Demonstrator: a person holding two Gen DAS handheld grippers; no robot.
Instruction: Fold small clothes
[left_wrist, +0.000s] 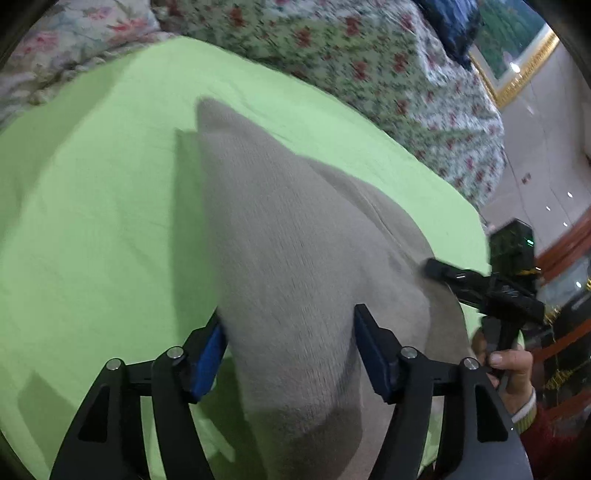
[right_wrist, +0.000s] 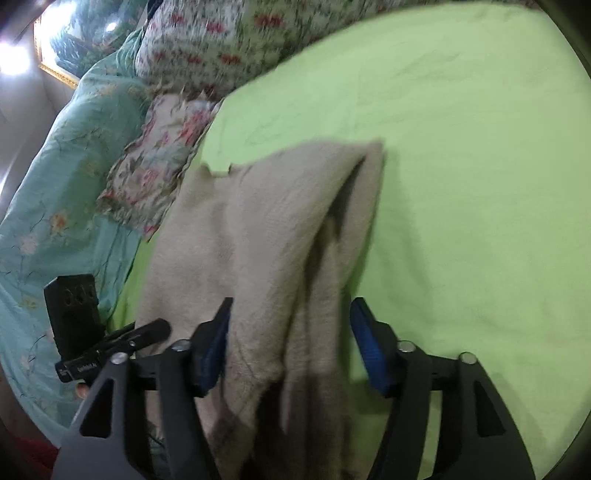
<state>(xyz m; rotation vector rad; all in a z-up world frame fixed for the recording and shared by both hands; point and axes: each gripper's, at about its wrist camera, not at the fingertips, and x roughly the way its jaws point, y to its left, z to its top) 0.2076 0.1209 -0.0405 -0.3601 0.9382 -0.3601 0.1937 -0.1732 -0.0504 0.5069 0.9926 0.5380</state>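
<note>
A beige knitted garment (left_wrist: 280, 229) lies folded lengthwise on a light green sheet (left_wrist: 92, 221), with its near end raised towards the cameras. My left gripper (left_wrist: 291, 332) is open, and the cloth fills the gap between its blue pads (left_wrist: 207, 358) without being pinched. In the right wrist view the same garment (right_wrist: 280, 206) runs between the jaws of my right gripper (right_wrist: 291, 328), also open, with green sheet (right_wrist: 461, 184) showing beside the right pad (right_wrist: 369, 354). The right gripper's tip (left_wrist: 443, 271) shows at the garment's right edge, and the left gripper (right_wrist: 147, 328) at its left edge.
A floral quilt (left_wrist: 351, 55) borders the far side of the sheet. A floral pillow (right_wrist: 155, 166) and a teal blanket (right_wrist: 55, 166) lie to the left. A person's hand (left_wrist: 513, 369) holds the right gripper's handle. A gold-framed picture (left_wrist: 517, 55) hangs behind.
</note>
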